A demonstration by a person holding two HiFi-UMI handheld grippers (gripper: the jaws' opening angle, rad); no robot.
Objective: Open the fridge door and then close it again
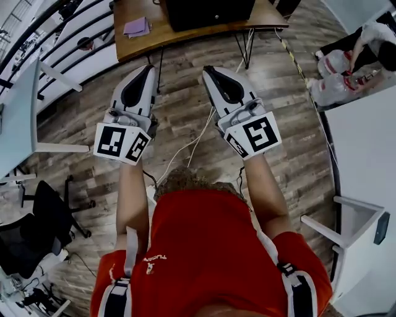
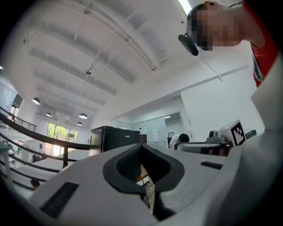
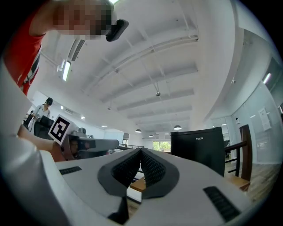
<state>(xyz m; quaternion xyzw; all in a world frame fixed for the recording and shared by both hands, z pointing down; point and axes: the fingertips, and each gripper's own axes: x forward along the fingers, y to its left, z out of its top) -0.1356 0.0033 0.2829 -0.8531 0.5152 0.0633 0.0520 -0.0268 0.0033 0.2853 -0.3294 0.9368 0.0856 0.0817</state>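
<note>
Ahead of any contact, the left gripper (image 1: pixel 146 71) and right gripper (image 1: pixel 210 73) hover with jaws clenched on nothing, short of the black fridge (image 1: pixel 210 12) on the wooden worktop (image 1: pixel 158 34). Its door appears shut, so opening likely remains.

2 grippers (image 1: pixel 150 67) (image 1: pixel 206 69), 1 fridge (image 1: pixel 210 12), 1 desk (image 1: pixel 185 34).

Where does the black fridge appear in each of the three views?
Head view: the black fridge is at the top edge, near the centre, standing on the wooden table.
Left gripper view: the fridge is left of centre, in the distance.
Right gripper view: the fridge is right of centre.
Shared landmark: the wooden table under it.
</note>
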